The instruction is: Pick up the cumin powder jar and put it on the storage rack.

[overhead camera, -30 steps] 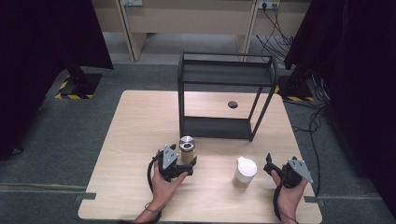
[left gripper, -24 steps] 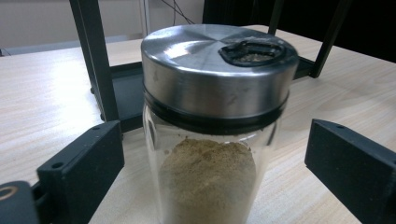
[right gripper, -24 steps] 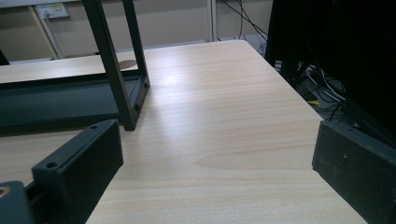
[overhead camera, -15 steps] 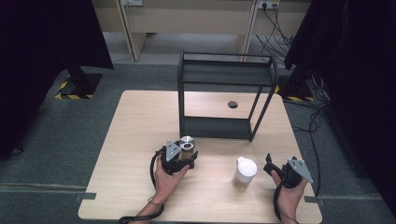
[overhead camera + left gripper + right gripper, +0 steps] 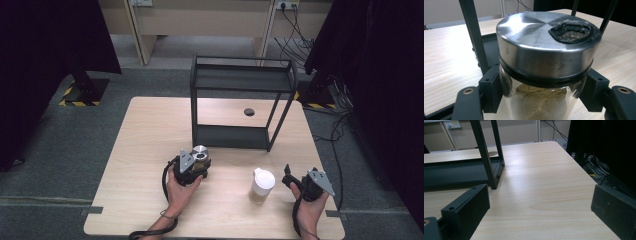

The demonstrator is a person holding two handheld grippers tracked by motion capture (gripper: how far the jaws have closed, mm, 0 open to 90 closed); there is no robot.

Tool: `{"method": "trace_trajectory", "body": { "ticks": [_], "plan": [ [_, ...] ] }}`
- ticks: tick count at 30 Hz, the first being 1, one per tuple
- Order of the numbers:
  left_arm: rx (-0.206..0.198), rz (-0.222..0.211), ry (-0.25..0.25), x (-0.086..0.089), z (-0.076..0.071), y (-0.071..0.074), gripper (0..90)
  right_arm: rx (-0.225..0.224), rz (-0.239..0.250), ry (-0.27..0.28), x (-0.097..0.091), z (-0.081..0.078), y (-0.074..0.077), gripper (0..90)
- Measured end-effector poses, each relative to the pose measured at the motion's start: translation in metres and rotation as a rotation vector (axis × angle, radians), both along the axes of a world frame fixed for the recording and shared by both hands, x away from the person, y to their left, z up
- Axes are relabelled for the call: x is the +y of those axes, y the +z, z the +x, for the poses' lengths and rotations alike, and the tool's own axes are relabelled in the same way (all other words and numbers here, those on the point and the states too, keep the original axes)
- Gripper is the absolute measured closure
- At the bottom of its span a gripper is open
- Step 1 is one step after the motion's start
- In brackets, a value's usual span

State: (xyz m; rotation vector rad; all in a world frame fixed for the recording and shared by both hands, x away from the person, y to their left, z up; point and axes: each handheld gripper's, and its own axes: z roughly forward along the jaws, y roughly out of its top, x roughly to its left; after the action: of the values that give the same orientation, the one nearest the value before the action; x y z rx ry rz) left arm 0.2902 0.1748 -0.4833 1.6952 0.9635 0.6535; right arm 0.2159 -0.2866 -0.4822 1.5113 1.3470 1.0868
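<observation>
A glass spice jar [image 5: 201,152] with a steel shaker lid stands on the wooden table [image 5: 150,135], just in front of the black rack's left front leg. My left gripper [image 5: 199,163] has just been closing and is now shut on the jar. In the left gripper view both black jaws press on the glass of the jar [image 5: 544,50] under the lid, and brown powder shows inside. My right gripper [image 5: 301,175] rests near the table's front right corner with its jaws wide open and only bare table between them in the right gripper view [image 5: 539,210].
A black two-shelf metal rack [image 5: 240,80] stands at the table's middle back, its lower shelf [image 5: 454,176] low over the wood. A second jar with a white lid [image 5: 262,184] stands just left of the right gripper. A dark round hole [image 5: 249,111] marks the tabletop under the rack.
The left gripper's jaws came in around the steel-lidded jar and closed on it. The right hand and the white-lidded jar stayed where they were.
</observation>
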Motion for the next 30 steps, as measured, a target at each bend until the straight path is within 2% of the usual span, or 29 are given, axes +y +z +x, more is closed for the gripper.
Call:
{"method": "trace_trajectory", "body": {
  "ticks": [11, 15, 18, 23, 30],
  "plan": [
    [-0.026, -0.022, 0.005, 0.003, -0.006, -0.005, 30.8, 0.0, -0.003, 0.001, 0.0, 0.0, 0.0, 2.1],
    [-0.054, -0.04, 0.005, 0.004, -0.011, -0.006, 30.8, 0.0, -0.004, 0.001, 0.0, 0.0, 0.0, 2.1],
    [-0.064, -0.04, 0.002, 0.005, -0.012, -0.004, 30.8, 0.001, -0.011, 0.003, 0.001, 0.0, 0.0, 2.1],
    [-0.109, -0.054, -0.002, 0.007, -0.017, 0.008, 30.9, 0.001, -0.012, 0.003, 0.001, 0.0, 0.0, 2.2],
    [-0.15, -0.064, -0.01, 0.008, -0.02, 0.023, 30.9, 0.002, -0.011, 0.004, 0.001, 0.0, 0.0, 2.2]
  ]
}}
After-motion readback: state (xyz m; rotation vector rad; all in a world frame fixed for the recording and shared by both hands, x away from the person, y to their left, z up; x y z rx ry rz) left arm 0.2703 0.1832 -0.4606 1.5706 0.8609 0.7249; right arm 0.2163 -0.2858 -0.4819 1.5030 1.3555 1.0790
